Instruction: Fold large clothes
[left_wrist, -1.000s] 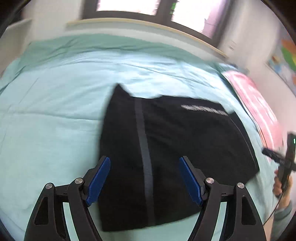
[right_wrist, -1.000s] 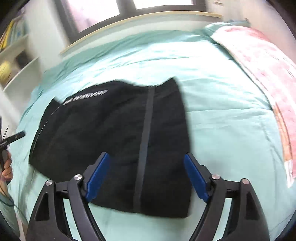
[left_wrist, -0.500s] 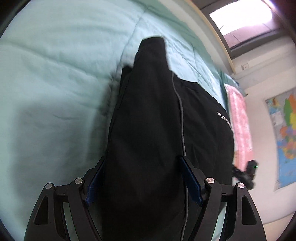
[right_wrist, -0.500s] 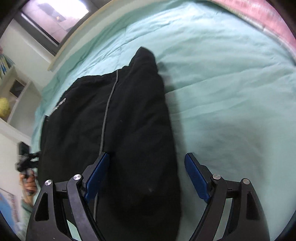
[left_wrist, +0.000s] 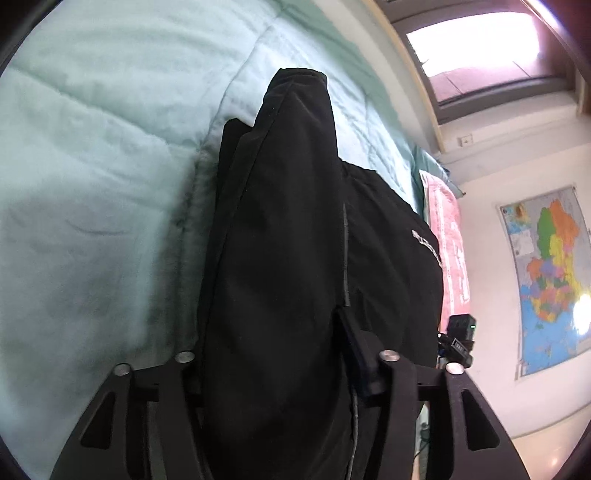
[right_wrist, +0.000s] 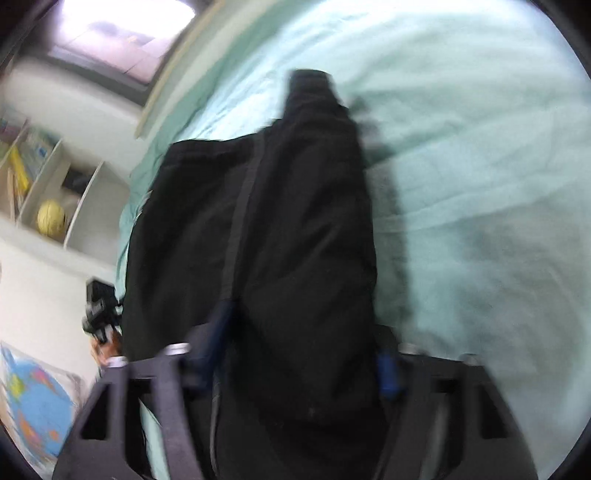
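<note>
Black garment (left_wrist: 280, 266) between both closing grippers; wall map (left_wrist: 546, 273) left view, shelf ball (right_wrist: 51, 217) right.

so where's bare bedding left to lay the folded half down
Bare mint quilt lies left of the black garment in the left wrist view, and right of it in the right wrist view. A pink blanket borders the garment's far side, so it is crowded there.

Left tongs (left_wrist: 275, 363): left pad hidden behind the black garment (left_wrist: 280, 258).
Right view: blurred throughout; shelf (right_wrist: 55, 192) contents unreadable.
Garment lettering (left_wrist: 428, 245): too small to be read.
</note>
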